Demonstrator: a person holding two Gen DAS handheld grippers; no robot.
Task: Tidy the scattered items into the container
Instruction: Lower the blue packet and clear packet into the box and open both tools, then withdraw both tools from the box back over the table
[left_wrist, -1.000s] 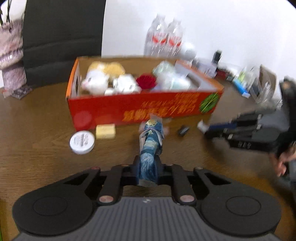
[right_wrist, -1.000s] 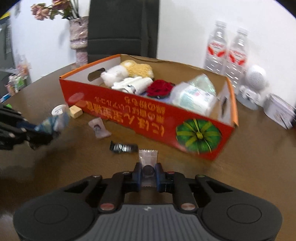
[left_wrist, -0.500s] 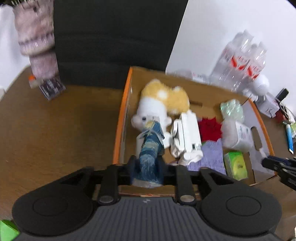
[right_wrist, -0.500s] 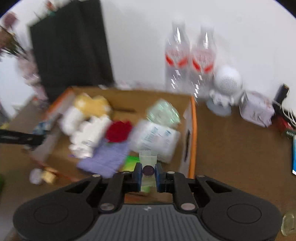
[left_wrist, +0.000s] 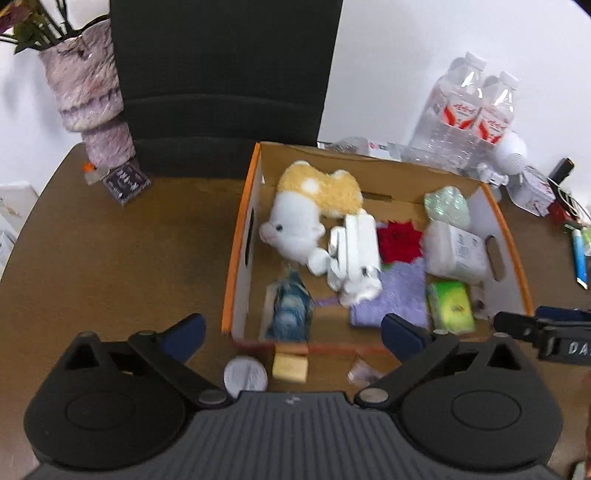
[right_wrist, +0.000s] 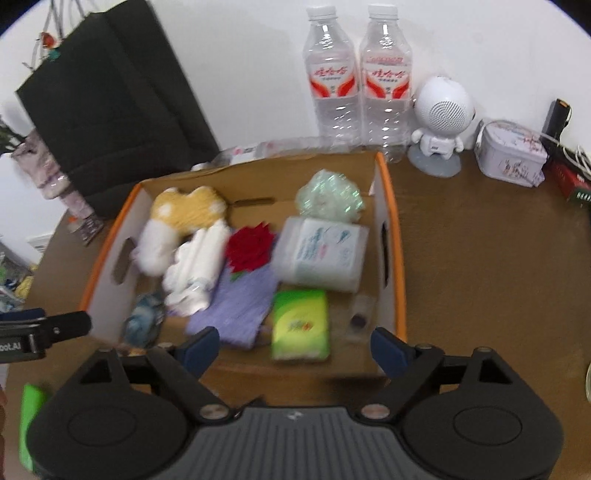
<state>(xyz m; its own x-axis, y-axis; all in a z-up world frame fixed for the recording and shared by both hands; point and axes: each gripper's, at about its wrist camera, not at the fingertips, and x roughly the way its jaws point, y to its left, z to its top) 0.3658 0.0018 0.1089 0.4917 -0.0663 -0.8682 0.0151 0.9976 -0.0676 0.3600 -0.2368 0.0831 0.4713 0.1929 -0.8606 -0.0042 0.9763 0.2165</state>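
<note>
The orange cardboard box (left_wrist: 236, 258) holds a plush toy, white items, a red flower, a purple cloth and a green pack. My left gripper (left_wrist: 291, 328) is open above the box's near left corner; the blue patterned pack (left_wrist: 288, 310) lies in the box below it. My right gripper (right_wrist: 295, 343) is open over the box's (right_wrist: 391, 258) near right side; the clear candy packet (right_wrist: 358, 314) lies in the box by the right wall. A white round tin (left_wrist: 245, 374), a yellow block (left_wrist: 290, 363) and a small wrapper (left_wrist: 364, 373) lie on the table in front of the box.
Two water bottles (right_wrist: 354, 74), a white robot speaker (right_wrist: 441, 122) and a tin box (right_wrist: 511, 153) stand behind the box. A black chair (left_wrist: 221, 81) and a vase (left_wrist: 88, 85) are at the back left. A green object (right_wrist: 31, 417) lies near left.
Both grippers moved from the table to above the box and opened. The blue pack dropped from the left one and the candy packet from the right one into the box.
</note>
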